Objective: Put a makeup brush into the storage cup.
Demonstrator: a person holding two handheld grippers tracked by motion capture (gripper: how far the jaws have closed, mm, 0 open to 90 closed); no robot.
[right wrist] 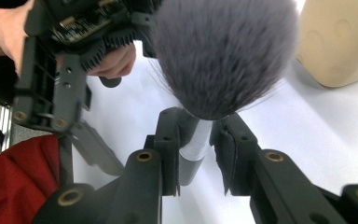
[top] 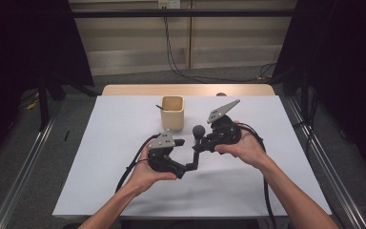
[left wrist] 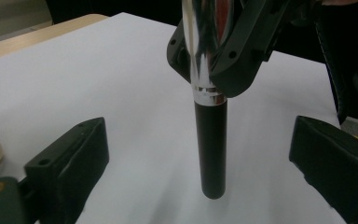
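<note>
While gripped, brush point(left wrist: 210, 140) handle amid open tabletop point(left wrist: 121, 84).

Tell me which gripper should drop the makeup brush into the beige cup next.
Right. The right gripper already clamps the makeup brush at its silver ferrule, and sits nearer the beige cup. The left gripper is open, its jaws apart either side of the black handle.
</note>
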